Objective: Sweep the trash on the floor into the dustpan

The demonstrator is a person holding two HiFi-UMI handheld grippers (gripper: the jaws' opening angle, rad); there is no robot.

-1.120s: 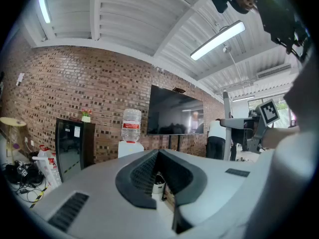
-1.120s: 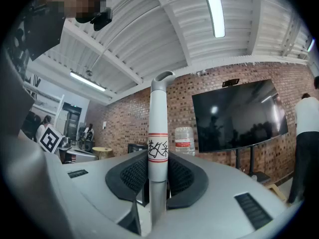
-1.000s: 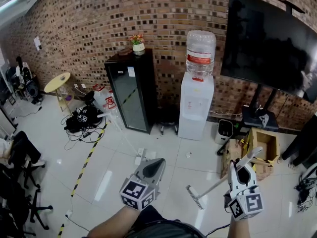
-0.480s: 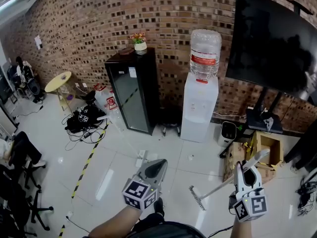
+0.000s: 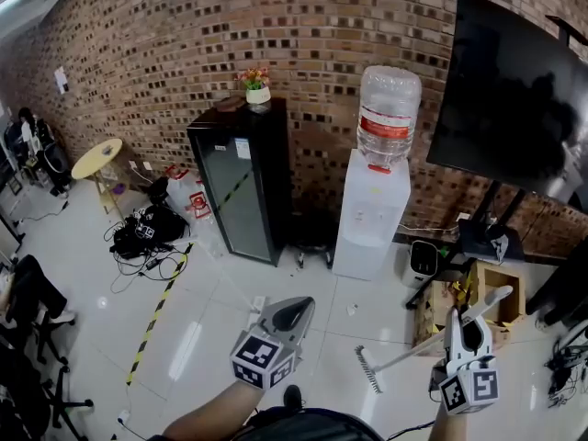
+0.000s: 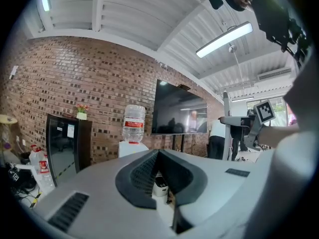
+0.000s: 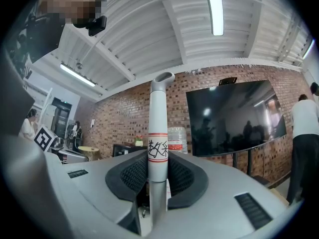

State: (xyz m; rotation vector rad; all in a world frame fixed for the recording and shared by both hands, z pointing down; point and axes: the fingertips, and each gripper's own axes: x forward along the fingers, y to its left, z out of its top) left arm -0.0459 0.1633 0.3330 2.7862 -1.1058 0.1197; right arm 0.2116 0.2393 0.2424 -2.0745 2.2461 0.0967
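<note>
My right gripper (image 5: 462, 321) (image 7: 158, 167) is shut on the white handle of a broom (image 7: 158, 133), which stands up between its jaws. The broom's bristle head (image 5: 367, 370) hangs low over the white floor, left of that gripper. My left gripper (image 5: 298, 310) (image 6: 158, 154) is shut with nothing between its jaws. A small scrap of trash (image 5: 350, 310) lies on the floor ahead, near the water dispenser. A small white object (image 5: 258, 301) with a thin pale rod slanting up-left sits just beyond the left gripper; I cannot tell whether it is the dustpan.
Along the brick wall stand a black glass-door cabinet (image 5: 235, 182), a water dispenser (image 5: 372, 214) and a large dark screen (image 5: 514, 108). A cardboard box (image 5: 487, 292) sits at the right. Cables and bags (image 5: 142, 232) lie at the left, beside yellow-black floor tape (image 5: 156, 315).
The view has moved closer to the wall. Both grippers sit slightly lower and further right in the head view. The broom stays in the right gripper's hold.
</note>
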